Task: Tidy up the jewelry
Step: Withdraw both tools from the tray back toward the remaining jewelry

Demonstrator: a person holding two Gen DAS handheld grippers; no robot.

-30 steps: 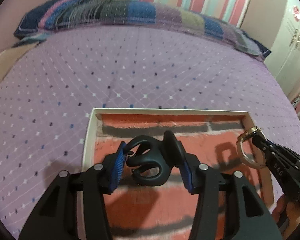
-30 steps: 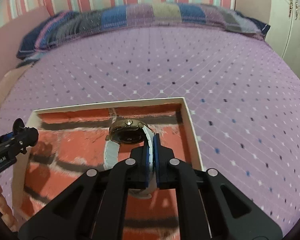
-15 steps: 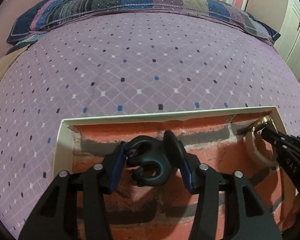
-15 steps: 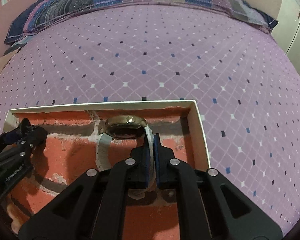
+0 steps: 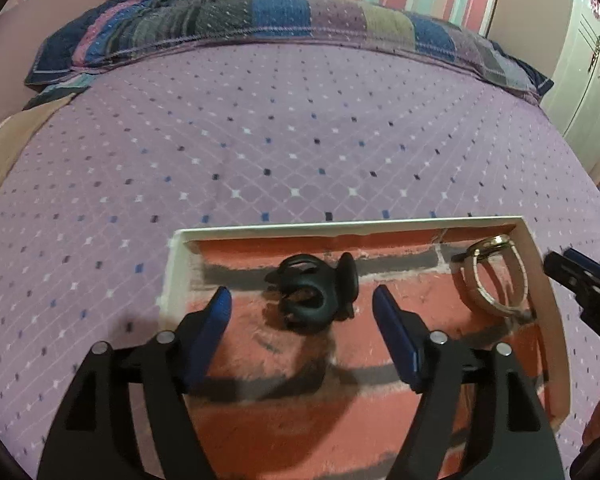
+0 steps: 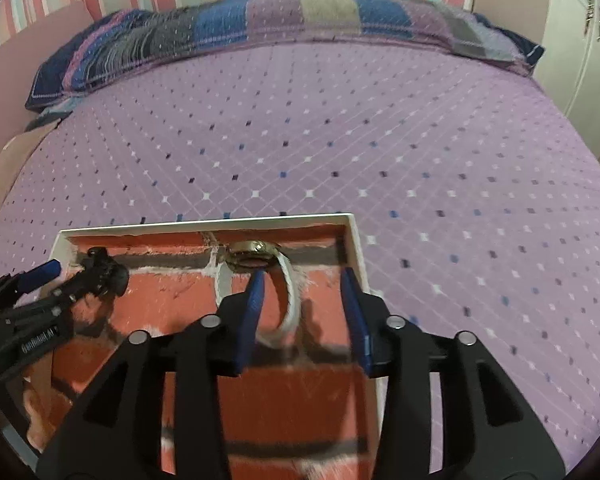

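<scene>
A shallow white box [image 5: 340,226] with a brick-pattern lining lies on the bed. A black claw hair clip [image 5: 312,300] rests in its left part, just ahead of my left gripper [image 5: 300,300]. Those jaws are opening and neither blue pad touches the clip. A gold-faced watch with a pale strap [image 5: 492,280] stands on edge by the box's right wall. In the right wrist view my right gripper [image 6: 302,280] is opening around the watch [image 6: 256,252]; part of the strap sits between the pads, unpressed. The hair clip [image 6: 104,272] and left gripper [image 6: 40,300] show at left.
The box [image 6: 204,224] sits on a purple diamond-print bedsheet [image 5: 300,140]. A patchwork pillow [image 5: 260,20] lies along the far edge under a striped wall. White cupboard doors [image 5: 592,80] stand at the right. A hand [image 6: 36,408] shows at the lower left.
Both grippers were shut on their items and have opened. The clip and the watch now rest in the box, and both grippers have drawn back a little.
</scene>
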